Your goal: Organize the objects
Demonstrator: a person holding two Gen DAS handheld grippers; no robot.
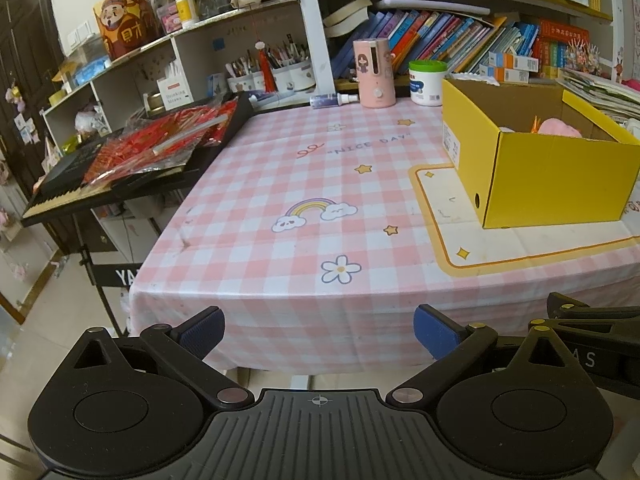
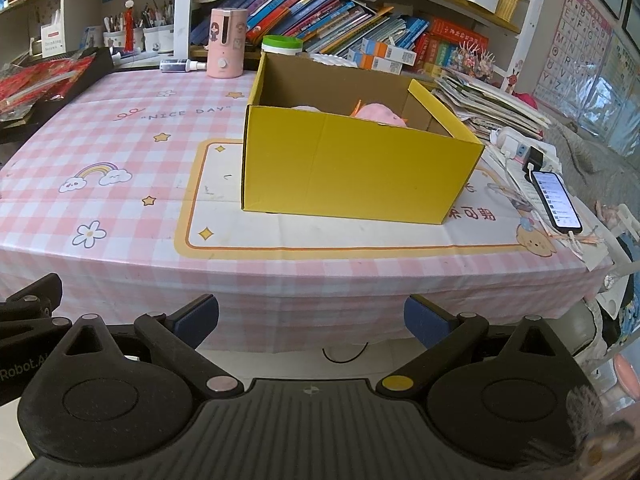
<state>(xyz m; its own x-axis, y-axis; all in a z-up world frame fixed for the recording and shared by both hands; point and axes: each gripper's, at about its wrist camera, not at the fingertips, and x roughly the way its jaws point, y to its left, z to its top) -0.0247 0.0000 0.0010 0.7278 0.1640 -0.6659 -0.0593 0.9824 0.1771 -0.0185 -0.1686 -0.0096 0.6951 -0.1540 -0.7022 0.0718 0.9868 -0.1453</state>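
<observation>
A yellow cardboard box (image 2: 360, 168) stands open on the table with the pink checked cloth (image 2: 120, 152); it also shows in the left wrist view (image 1: 560, 176). A pink soft object (image 2: 378, 114) lies inside it, also seen in the left wrist view (image 1: 558, 128), mostly hidden by the box wall. My left gripper (image 1: 319, 330) is open and empty, in front of the table's near edge. My right gripper (image 2: 311, 320) is open and empty, also off the near edge, facing the box.
A pink dispenser (image 2: 227, 42), a white tub with a green lid (image 1: 427, 82) and a small spray bottle (image 1: 334, 100) stand at the table's back. A phone (image 2: 556, 200) and paper stacks (image 2: 488, 100) lie right. A keyboard with red packets (image 1: 140, 148) sits left. Bookshelves stand behind.
</observation>
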